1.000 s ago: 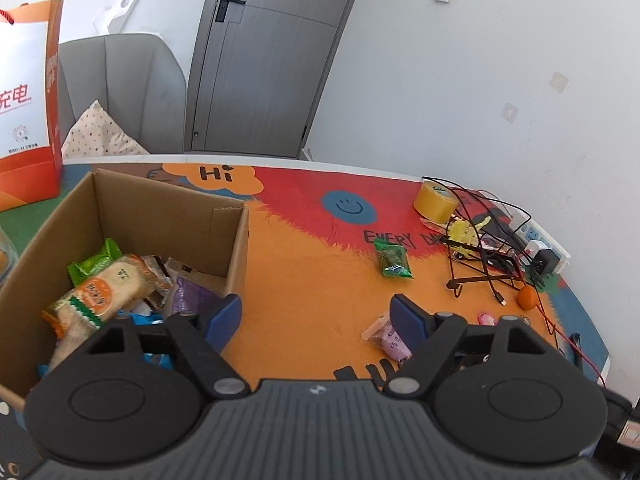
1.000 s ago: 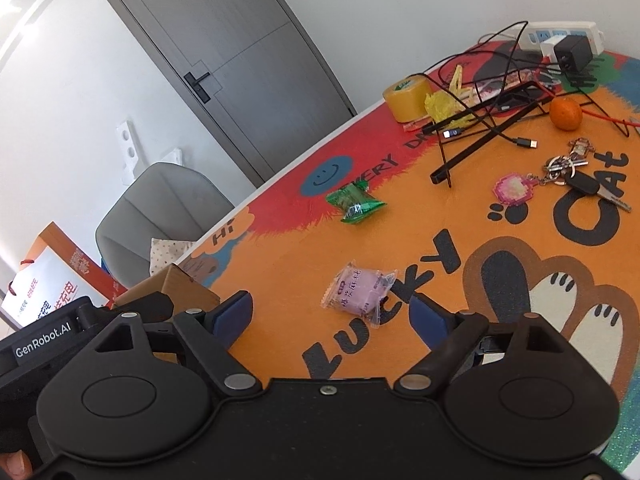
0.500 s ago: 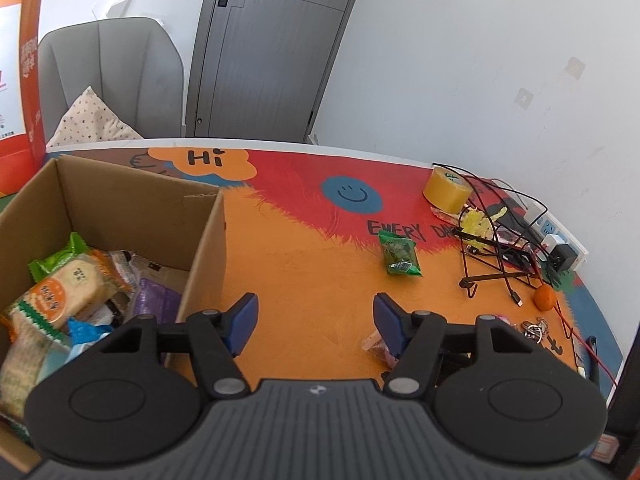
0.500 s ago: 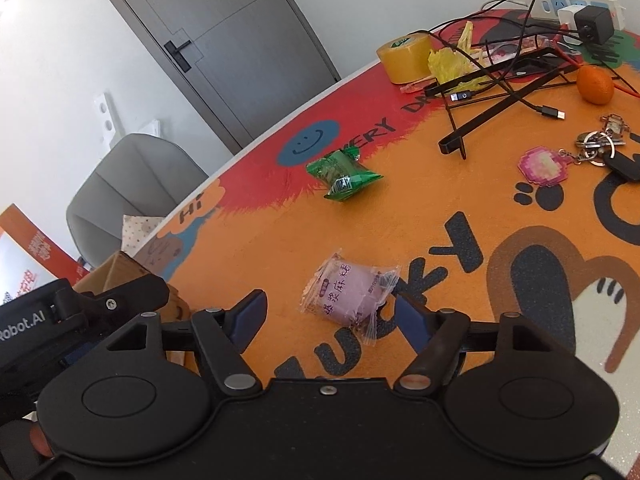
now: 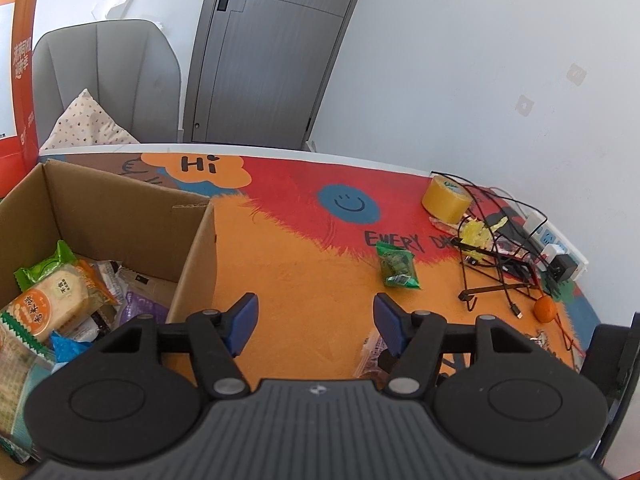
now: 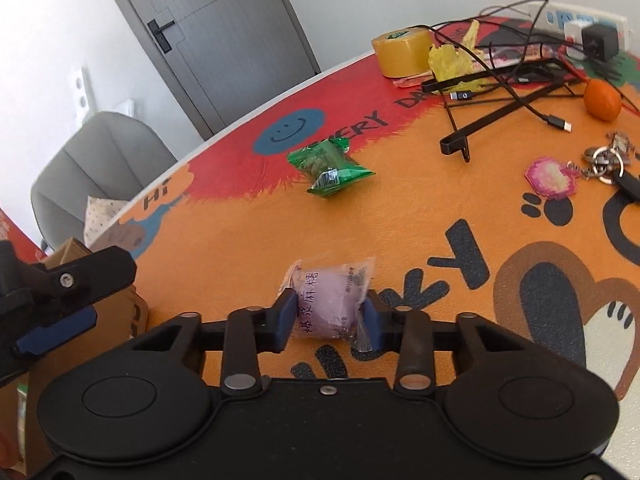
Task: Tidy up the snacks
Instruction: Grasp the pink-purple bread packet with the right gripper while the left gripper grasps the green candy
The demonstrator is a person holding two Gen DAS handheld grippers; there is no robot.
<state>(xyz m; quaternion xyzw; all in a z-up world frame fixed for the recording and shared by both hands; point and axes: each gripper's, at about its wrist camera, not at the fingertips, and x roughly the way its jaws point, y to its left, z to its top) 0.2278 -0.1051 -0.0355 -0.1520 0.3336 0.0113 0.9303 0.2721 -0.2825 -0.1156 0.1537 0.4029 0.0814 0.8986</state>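
Right wrist view: right hand-held gripper [image 6: 327,316] closing, purple snack packet [image 6: 326,304] between pads, touching; left hand-held gripper [image 5: 314,322] apart, empty, beside cardboard box [image 5: 192,256].

Both tools [image 5: 314,322] [image 6: 328,316] are black with blue pads [image 5: 242,320].

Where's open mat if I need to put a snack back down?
Bare orange mat lies between the cardboard box and the green snack packet, right under the left gripper. Crowded: the far right, with tape roll, cables, orange and keys.
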